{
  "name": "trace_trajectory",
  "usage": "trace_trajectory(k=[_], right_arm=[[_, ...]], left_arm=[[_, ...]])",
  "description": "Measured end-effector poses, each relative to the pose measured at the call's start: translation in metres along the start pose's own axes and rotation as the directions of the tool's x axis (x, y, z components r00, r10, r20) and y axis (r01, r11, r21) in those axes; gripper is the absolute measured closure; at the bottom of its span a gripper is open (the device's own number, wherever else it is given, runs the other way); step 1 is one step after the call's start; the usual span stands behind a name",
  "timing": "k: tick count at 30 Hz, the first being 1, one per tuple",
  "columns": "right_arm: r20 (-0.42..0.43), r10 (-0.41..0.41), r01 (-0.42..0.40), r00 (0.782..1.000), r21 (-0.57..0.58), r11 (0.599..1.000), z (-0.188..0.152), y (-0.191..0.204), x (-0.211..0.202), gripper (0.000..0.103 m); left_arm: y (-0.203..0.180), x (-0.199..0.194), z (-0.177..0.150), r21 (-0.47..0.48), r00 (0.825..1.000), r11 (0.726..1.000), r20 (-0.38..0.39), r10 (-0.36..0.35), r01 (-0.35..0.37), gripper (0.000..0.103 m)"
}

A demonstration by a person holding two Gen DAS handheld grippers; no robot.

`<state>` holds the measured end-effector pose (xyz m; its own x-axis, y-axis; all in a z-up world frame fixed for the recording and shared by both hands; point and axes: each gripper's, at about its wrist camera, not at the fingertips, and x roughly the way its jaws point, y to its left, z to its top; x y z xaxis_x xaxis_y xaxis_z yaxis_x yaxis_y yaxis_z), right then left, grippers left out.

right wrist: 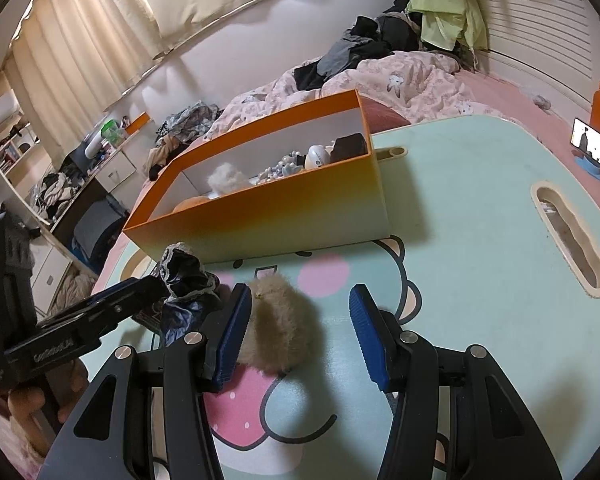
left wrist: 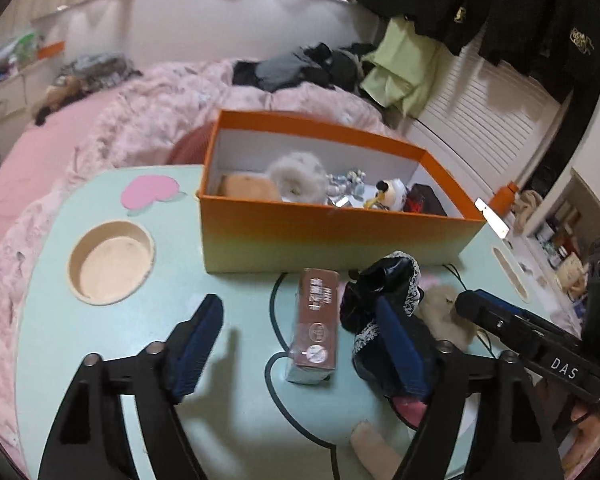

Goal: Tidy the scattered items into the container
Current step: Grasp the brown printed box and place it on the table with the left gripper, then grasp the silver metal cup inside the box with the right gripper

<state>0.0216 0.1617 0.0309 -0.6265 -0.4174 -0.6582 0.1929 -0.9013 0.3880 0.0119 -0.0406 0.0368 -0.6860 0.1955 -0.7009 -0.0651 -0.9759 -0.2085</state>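
Straddling the brown carton (left wrist: 314,330) with daylight on both sides, the left gripper (left wrist: 296,344) has its jaws spread wide and clamped on nothing; its right-hand finger (left wrist: 400,344) lies over the black lace-trimmed cloth (left wrist: 384,292), its left one over bare table; the carton looks light and stiff with flat sides, so a squeeze across its narrow width near the middle should hold, though its glossy wrap may slip; the cloth is limp and would bunch, best pinched at a thick fold; the right gripper (right wrist: 300,328) sits partly open, its left-hand pad (right wrist: 232,336) touching the tan fluffy pom-pom (right wrist: 278,324), the other pad clear of it, so nothing is gripped; the pom-pom is soft and near weightless and will compress, so the pads should close deep on its core; both tools tilt down toward the mint table (right wrist: 480,240), a hand (right wrist: 28,404) visible under the left one; just beyond both tools stands the orange box (left wrist: 340,236), open-topped, already holding a white pom-pom (left wrist: 298,176) and small trinkets; behind it, the pink bed
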Motion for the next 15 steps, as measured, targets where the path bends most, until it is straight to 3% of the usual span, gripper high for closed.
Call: trace_trajectory(k=[8,15], right_arm=[[0.057,-0.027,0.031,0.998,-0.060,0.998,0.011,0.012,-0.012,0.051],[0.138,-0.024,0.044,0.990,-0.145,0.988,0.067,0.042,-0.027,0.051]], left_arm=[[-0.006,-0.014,-0.014,-0.089,0.989,0.991,0.099,0.109,-0.101,0.009],[-0.012,-0.012,-0.027,-0.077,0.980,0.983,0.095,0.175,-0.168,0.009]])
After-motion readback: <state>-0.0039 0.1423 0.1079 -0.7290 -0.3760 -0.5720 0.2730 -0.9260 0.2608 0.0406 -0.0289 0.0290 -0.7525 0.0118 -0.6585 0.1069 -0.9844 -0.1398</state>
